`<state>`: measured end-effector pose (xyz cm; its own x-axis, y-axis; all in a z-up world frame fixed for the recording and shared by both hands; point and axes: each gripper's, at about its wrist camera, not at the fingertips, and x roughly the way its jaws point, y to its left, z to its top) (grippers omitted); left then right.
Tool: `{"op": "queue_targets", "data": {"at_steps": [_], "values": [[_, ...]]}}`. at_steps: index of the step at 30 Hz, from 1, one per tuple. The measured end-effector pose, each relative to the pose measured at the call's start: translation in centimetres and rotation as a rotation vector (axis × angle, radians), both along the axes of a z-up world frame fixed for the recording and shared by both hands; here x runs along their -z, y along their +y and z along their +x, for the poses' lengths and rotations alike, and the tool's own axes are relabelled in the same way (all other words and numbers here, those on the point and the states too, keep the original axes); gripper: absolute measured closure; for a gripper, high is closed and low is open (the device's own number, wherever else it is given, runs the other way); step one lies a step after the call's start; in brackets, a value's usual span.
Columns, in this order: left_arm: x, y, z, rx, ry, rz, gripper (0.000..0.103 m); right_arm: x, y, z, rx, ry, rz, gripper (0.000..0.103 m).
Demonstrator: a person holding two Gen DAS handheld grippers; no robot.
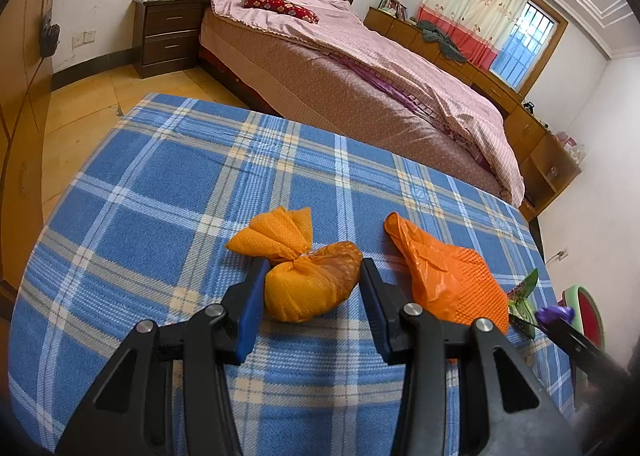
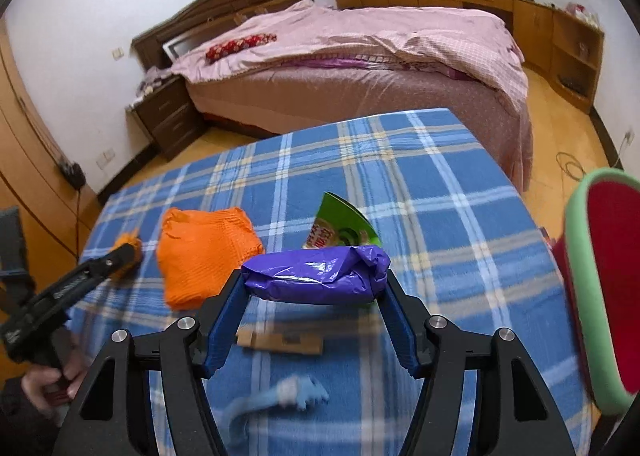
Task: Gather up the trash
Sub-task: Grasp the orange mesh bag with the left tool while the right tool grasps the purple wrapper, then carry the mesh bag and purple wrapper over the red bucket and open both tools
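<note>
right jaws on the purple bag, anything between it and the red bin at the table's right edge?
Nothing visible. The right gripper holds the purple bag clear above the plaid cloth; the stretch toward the red bin shows only bare cloth. The green wrapper lies behind the bag, off that line.

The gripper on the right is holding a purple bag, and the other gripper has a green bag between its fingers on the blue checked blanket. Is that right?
Not quite. The bag between the left gripper's fingers is a knotted orange bag, not a green one, as the left wrist view shows. The rest is right: the right gripper holds the purple bag, and everything is over the blue checked blanket.
</note>
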<state>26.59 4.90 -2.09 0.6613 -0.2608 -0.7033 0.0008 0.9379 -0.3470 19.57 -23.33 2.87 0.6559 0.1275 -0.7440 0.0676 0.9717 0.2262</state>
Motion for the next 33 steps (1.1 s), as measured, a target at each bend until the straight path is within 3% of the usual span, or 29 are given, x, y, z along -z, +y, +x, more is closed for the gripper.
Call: {"op": "queue_targets", "data": {"at_steps": [13, 26, 33], "values": [[-3.2, -1.6, -2.0, 0.053, -0.092, -0.005, 0.057, -3.7, -5.7, -8.0, 0.154, -0.111, 0.090, 0.036], [-7.9, -7.0, -6.7, 0.236, -0.131, -0.012, 0.057, -4.3, -12.9, -15.9, 0.367, -0.146, 0.162, 0.036], [-10.1, -10.7, -9.3, 0.338, -0.143, -0.021, 0.057, -4.0, -15.3, -18.4, 0.429, -0.157, 0.215, 0.036]]}}
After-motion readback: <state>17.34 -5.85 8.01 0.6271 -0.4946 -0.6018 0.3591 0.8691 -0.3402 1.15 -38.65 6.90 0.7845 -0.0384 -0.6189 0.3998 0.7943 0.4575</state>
